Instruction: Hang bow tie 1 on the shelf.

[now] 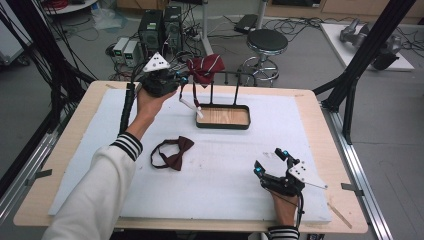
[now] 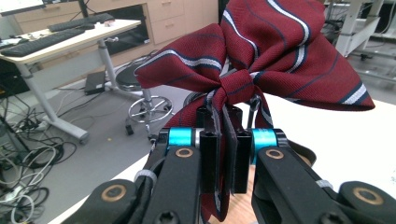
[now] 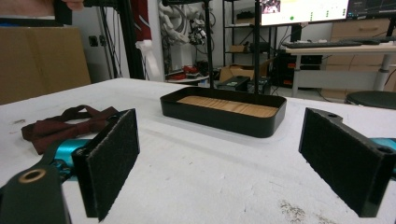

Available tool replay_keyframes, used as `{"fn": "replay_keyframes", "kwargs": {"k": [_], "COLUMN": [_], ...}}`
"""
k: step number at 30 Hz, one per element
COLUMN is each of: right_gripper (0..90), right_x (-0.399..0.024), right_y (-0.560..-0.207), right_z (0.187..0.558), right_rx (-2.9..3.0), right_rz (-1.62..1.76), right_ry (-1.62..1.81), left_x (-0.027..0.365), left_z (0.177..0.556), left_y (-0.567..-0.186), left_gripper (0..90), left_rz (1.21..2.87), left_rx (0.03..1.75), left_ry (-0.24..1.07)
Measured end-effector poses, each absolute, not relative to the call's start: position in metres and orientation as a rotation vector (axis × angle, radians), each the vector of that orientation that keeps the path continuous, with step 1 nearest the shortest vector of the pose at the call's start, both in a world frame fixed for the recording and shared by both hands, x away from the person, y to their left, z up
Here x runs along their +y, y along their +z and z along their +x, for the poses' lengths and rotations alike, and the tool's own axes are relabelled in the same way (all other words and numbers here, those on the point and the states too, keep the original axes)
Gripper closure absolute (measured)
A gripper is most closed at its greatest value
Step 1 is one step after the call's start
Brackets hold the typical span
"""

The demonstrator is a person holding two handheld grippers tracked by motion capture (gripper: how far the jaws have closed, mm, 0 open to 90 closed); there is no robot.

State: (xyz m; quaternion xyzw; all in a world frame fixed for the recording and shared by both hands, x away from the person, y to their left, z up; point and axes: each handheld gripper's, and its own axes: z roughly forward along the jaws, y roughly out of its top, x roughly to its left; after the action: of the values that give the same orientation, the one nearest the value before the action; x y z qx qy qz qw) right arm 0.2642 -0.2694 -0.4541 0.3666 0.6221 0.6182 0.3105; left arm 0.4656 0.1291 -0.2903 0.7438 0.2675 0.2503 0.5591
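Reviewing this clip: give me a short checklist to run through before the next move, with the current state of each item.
1. Left hand-held gripper holds the striped bow tie firmly: ok, jaws shut just below the knot.
2. Striped bow tie hung on the rack: cannot tell.
3. Right hand-held gripper free: ok, jaws open, nothing between.
4. Plain bow tie reachable: ok, flat on the white mat.
5. Rack's base tray unobstructed: ok.

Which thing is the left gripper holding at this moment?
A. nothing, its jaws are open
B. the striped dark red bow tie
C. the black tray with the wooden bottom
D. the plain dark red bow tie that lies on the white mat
B: in the left gripper view the left gripper has its jaws shut on the strap just below the knot of the striped bow tie, held up in the air.
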Motion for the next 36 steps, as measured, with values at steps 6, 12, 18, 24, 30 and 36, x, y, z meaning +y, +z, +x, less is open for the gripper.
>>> {"fn": "replay_keyframes", "kwargs": {"k": [6,12,18,24,30,36], "right_gripper": [11.5,11.5,11.5,11.5,11.5,11.5], "right_x": [-0.269,-0.269,-0.268,-0.269,-0.269,-0.269], "right_y": [-0.454,-0.454,-0.454,-0.454,-0.454,-0.454], "right_z": [0.264,0.264,0.263,0.264,0.264,0.264], "right_rx": [1.642,1.642,1.645,1.638,1.639,1.638], "right_rz": [0.973,0.976,0.973,0.971,0.964,0.967], "right_ry": [1.634,1.633,1.628,1.633,1.63,1.631], "left_x": [0.123,0.113,0.108,0.11,0.113,0.112], "left_z": [0.472,0.483,0.489,0.495,0.502,0.505], "left_y": [-0.291,-0.29,-0.289,-0.293,-0.297,-0.301], "left_gripper": [85.8,85.7,85.8,85.7,85.7,85.7], "left_rz": [1.752,1.736,1.711,1.718,1.72,1.718], "left_rx": [0.636,0.642,0.648,0.682,0.72,0.734], "left_ry": [0.594,0.596,0.596,0.612,0.62,0.62]}}
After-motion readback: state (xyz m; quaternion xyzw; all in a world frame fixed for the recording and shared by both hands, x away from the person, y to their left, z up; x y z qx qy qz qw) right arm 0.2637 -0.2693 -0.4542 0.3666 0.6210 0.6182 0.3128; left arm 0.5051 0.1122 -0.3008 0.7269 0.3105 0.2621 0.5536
